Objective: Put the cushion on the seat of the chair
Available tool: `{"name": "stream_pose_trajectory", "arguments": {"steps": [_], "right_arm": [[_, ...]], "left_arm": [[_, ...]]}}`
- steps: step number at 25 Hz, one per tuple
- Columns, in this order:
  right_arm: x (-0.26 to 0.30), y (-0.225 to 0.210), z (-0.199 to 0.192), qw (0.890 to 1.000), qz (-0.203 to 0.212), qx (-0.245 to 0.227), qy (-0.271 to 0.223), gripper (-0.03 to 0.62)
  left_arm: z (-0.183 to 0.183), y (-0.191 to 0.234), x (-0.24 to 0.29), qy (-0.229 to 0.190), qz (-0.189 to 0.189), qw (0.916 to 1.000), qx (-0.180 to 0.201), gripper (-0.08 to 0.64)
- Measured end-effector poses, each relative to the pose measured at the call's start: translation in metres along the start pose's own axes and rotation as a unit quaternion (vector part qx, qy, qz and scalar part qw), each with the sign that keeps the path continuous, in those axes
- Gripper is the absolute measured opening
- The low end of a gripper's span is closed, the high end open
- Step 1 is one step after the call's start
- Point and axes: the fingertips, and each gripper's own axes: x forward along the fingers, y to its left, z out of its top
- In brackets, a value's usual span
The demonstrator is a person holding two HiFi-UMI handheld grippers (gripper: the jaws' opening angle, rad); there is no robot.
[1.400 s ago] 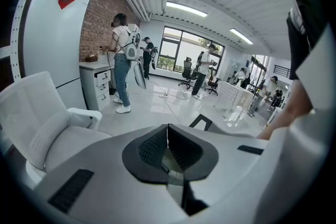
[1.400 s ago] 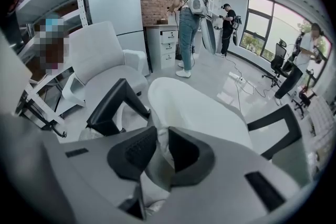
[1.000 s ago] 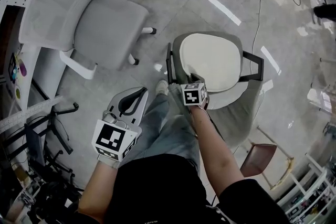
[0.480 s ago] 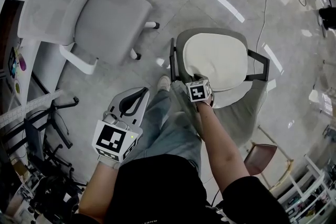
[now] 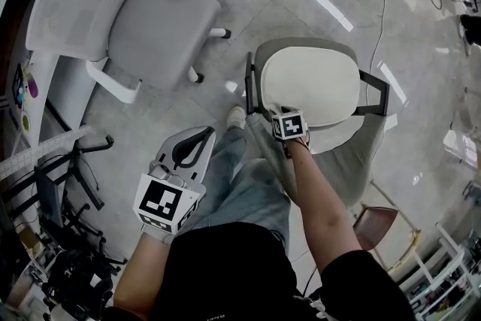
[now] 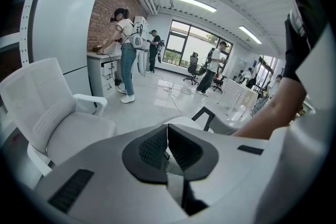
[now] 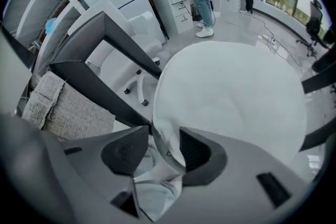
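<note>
cushion [image 5: 310, 85]: on chair [image 5: 349, 158], frame middle | right gripper [image 7: 157, 152]: jaws opening, cushion edge between | left gripper [image 6: 167, 148]: closed tight

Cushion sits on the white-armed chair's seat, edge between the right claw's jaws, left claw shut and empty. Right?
Wrong chair: the head view shows the cushion on the seat of the dark-armed grey chair; the white-armed chair is bare. Rest holds: its edge is in the right claw, jaws opening; left claw shut and empty.
</note>
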Motion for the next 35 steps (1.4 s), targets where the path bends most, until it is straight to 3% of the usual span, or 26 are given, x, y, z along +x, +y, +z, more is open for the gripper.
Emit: {"name": "stream_pose_trajectory", "arguments": {"steps": [7, 21, 25, 30, 35], "right_arm": [[-0.009, -0.011, 0.006, 1.000, -0.005, 0.011, -0.010, 0.224], [-0.073, -0.020, 0.046, 0.998, -0.028, 0.000, -0.061, 0.224], [-0.107, -0.022, 0.050, 0.996, -0.027, 0.018, -0.086, 0.178], [-0.152, -0.027, 0.049, 0.990, -0.036, 0.044, -0.127, 0.052], [-0.207, -0.038, 0.041, 0.980, -0.050, 0.097, -0.167, 0.009]], "left_arm": [[-0.001, -0.004, 0.000, -0.002, -0.002, 1.0000, 0.001, 0.012], [0.025, -0.025, 0.006, -0.023, -0.030, 0.9992, 0.016, 0.012], [0.037, -0.038, 0.016, -0.029, -0.050, 0.9981, 0.023, 0.012], [0.055, -0.063, 0.027, -0.036, -0.083, 0.9949, 0.045, 0.012], [0.066, -0.086, 0.035, -0.037, -0.118, 0.9901, 0.067, 0.012]]}}
